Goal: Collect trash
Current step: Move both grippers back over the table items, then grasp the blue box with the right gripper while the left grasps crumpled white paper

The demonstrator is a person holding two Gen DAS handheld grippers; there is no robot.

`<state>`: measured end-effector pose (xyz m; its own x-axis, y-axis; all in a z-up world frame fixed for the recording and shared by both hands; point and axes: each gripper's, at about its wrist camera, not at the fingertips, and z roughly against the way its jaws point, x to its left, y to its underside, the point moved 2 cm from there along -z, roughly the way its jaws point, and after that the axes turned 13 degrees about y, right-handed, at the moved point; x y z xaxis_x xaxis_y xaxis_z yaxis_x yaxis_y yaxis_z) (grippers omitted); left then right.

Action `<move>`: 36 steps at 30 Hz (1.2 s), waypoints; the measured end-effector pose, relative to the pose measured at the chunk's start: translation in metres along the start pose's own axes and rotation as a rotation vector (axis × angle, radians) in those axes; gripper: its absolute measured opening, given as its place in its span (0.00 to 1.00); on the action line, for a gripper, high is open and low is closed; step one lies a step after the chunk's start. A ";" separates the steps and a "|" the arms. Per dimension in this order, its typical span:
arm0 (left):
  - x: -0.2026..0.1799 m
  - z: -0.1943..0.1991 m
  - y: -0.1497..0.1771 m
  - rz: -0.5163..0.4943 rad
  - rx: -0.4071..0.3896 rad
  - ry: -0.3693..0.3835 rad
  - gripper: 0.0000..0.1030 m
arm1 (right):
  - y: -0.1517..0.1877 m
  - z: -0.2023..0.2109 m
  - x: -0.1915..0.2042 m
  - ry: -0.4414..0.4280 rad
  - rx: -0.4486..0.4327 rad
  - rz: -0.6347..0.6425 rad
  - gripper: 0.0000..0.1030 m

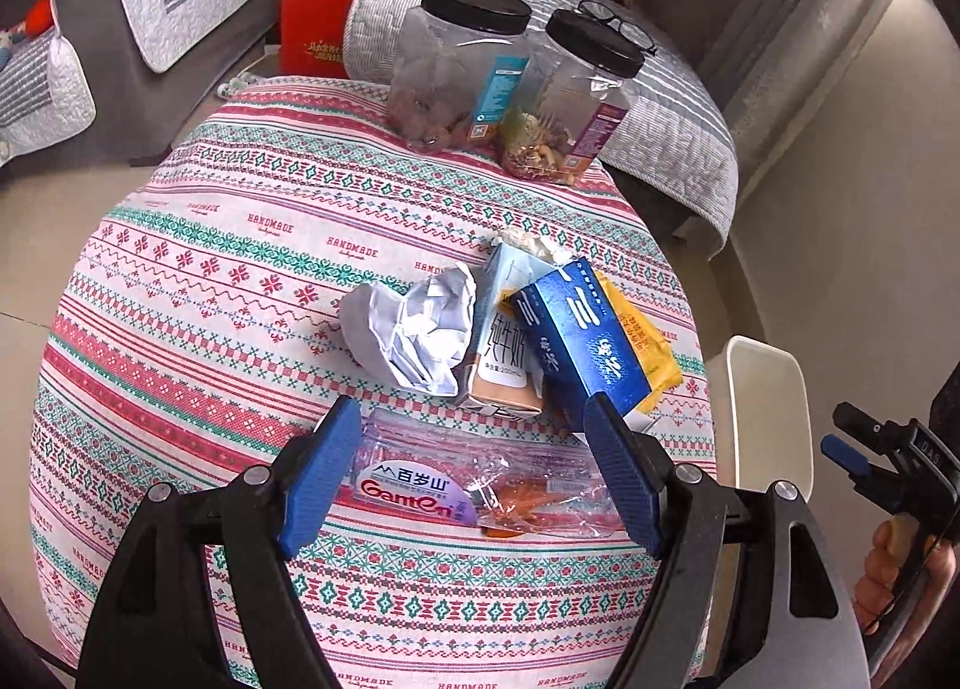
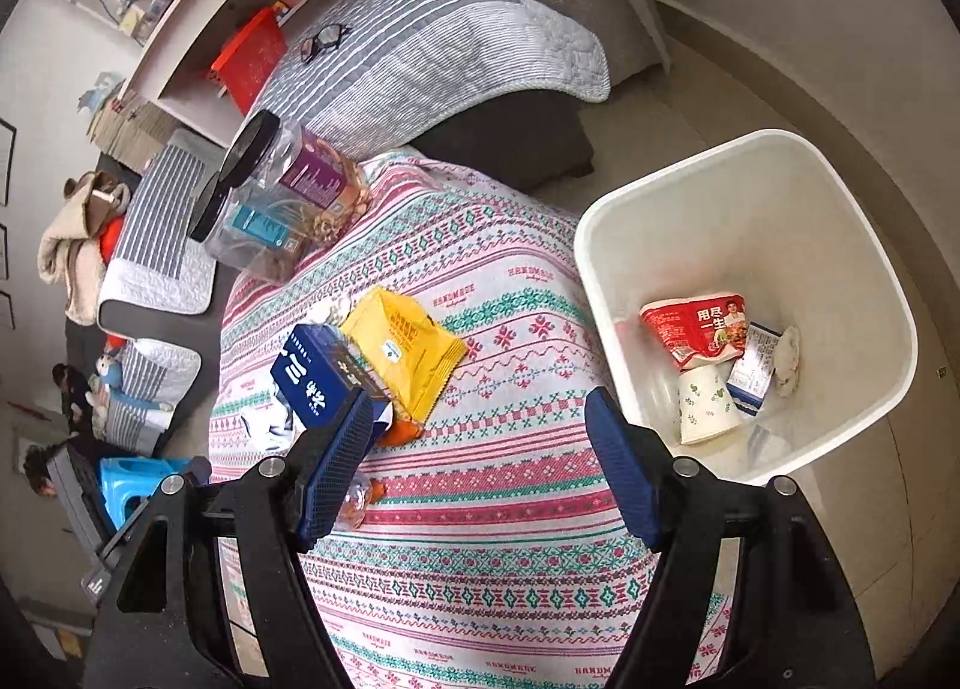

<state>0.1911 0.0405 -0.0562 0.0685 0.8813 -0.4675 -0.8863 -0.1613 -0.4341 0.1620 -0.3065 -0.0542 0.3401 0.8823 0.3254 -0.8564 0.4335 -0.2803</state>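
A pile of trash lies on the patterned tablecloth [image 1: 198, 293]: crumpled white paper [image 1: 414, 329], a milk carton [image 1: 504, 353], a blue carton [image 1: 582, 341] and a yellow packet [image 1: 654, 353]. Closer to me lies a crushed clear plastic bottle [image 1: 420, 485]. My left gripper [image 1: 471, 419] hangs open just above that bottle, pads apart from it. My right gripper [image 2: 480, 398] is open over bare cloth, the blue carton [image 2: 312, 383] and yellow packet [image 2: 402, 353] to its left. The white bin [image 2: 750, 197] stands right of the table, holding a red wrapper [image 2: 696, 329] and a paper cup [image 2: 705, 404].
Two clear jars with black lids [image 1: 456, 65] [image 1: 576, 95] stand at the table's far edge. Beyond them a grey striped sofa cover [image 1: 678, 113] carries a pair of glasses [image 1: 618, 26]. A red bag [image 1: 312, 29] sits behind. A blue stool [image 2: 132, 485] stands left.
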 end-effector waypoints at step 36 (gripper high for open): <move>0.037 -0.081 -0.021 0.068 0.107 -0.002 0.63 | 0.044 -0.085 0.188 0.243 -0.101 0.680 0.79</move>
<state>0.2491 0.0409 -0.1271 0.0056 0.8708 -0.4917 -0.9325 -0.1730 -0.3169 0.2214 -0.1059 -0.0815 -0.1682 0.9732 -0.1567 -0.8729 -0.2209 -0.4350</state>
